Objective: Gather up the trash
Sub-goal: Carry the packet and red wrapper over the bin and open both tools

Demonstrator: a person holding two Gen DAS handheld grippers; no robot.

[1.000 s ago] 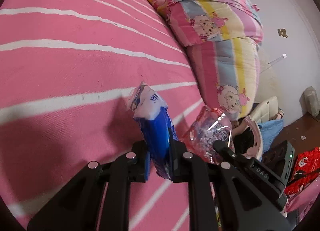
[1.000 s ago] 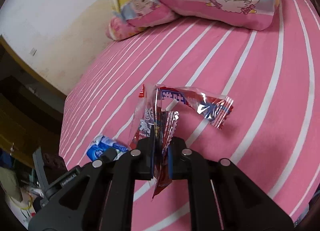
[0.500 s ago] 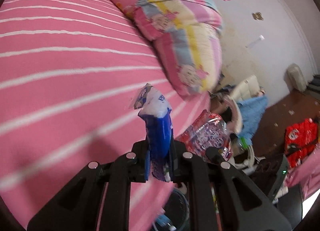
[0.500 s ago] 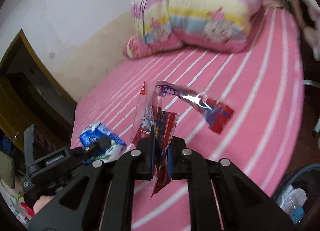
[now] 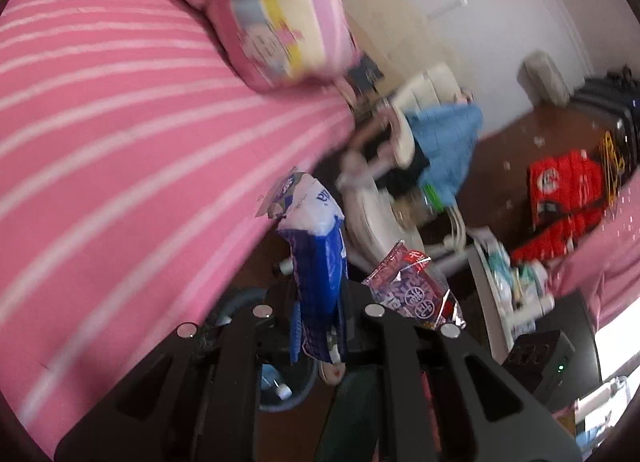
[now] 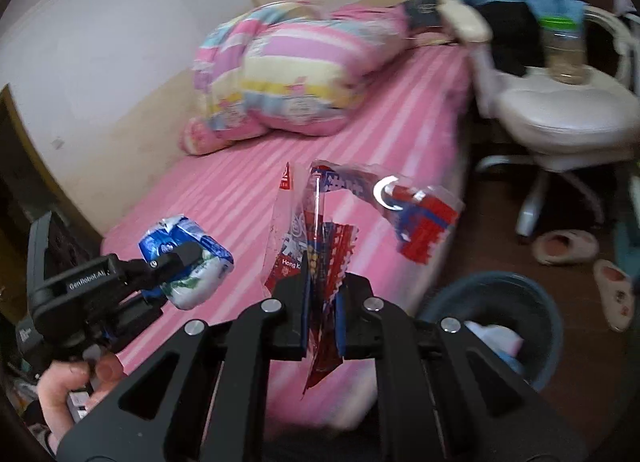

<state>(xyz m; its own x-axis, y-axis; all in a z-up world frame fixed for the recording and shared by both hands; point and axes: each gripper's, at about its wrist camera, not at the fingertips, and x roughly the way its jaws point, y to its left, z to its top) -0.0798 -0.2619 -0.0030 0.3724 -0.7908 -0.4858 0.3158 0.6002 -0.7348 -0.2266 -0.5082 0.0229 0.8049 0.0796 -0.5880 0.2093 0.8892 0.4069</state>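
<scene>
My left gripper [image 5: 318, 322] is shut on a blue and white plastic wrapper [image 5: 316, 246], which stands up between the pads. The same wrapper [image 6: 186, 258] and the left gripper [image 6: 176, 262] show at the left of the right wrist view, held by a hand [image 6: 76, 386]. My right gripper [image 6: 322, 322] is shut on a bunch of red and clear snack wrappers [image 6: 316, 229]; these red wrappers [image 5: 412, 290] also appear to the right in the left wrist view. A dark round trash bin [image 6: 500, 326] with some trash inside stands on the floor at the lower right, beside the bed.
The pink striped bed [image 6: 248, 197] carries a pastel pillow [image 6: 304, 73]. A white swivel chair [image 6: 560, 117] holds blue cloth and a jar. Slippers [image 6: 568, 246] lie on the brown floor. Red packs [image 5: 564, 189] and a white cart [image 5: 504, 282] stand further off.
Both grippers have swung away from over the bed toward its edge, keeping hold of their wrappers. The chair, the floor and the trash bin have come into view.
</scene>
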